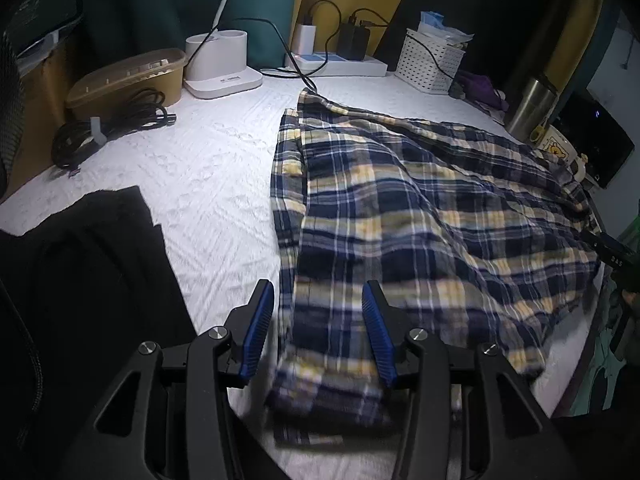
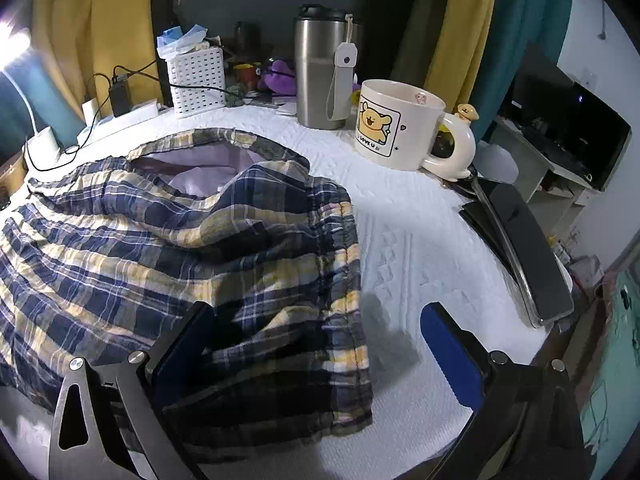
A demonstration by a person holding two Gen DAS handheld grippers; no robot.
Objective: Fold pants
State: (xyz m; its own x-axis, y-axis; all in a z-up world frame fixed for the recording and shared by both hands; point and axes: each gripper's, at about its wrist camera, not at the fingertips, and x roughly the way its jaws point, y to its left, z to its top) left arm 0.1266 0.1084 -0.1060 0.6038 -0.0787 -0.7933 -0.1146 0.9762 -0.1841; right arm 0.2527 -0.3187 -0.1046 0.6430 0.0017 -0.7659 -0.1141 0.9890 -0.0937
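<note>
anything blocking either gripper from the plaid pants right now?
Nothing visible. The left gripper has open jaws straddling the near end of the plaid pants, with no object between. The right gripper is open too, one finger over the cloth edge. The mug and steel tumbler stand apart beyond the pants.

Pants (image 1: 400,208): plaid of navy, pale yellow and white. Cloth (image 1: 216,184) under them: white, with raised pattern. Pads (image 1: 256,332) of left gripper (image 1: 318,332): blue, on black frame. Mug (image 2: 396,124): cream, with yellow bear print. Tumbler (image 2: 316,76): steel grey, black lid. Basket (image 2: 196,80): white. Curtain (image 2: 76,20): yellow and teal. Garment (image 1: 80,280) at left: black.
</note>
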